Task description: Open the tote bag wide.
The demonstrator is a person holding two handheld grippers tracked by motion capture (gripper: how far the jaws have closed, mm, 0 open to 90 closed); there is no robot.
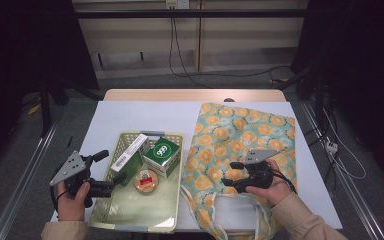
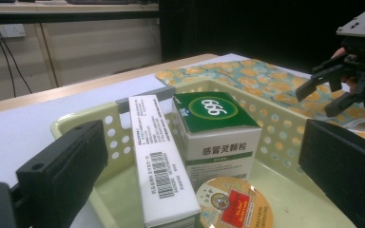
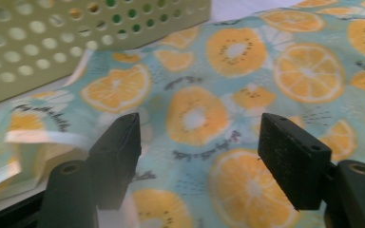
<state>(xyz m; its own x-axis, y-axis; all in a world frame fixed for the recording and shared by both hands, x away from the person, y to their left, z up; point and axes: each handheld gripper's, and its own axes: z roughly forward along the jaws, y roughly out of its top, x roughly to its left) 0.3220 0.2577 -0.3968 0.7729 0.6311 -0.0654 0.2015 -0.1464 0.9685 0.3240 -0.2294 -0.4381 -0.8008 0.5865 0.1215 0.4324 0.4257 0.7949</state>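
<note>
so the orange-print tote bag (image 1: 240, 145) lies flat on the table's right half, right gripper (image 1: 233, 175) over its mouth end, jaws apart, gripping nothing. left gripper (image 1: 107, 172) gapes empty at the yellow basket (image 1: 130, 220) just beside the bag.

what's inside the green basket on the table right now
Inside the basket stand a long white box with a barcode and a green and white box; a round orange-lidded tub lies in front of them. The boxes cover the basket floor beneath and behind them.
</note>
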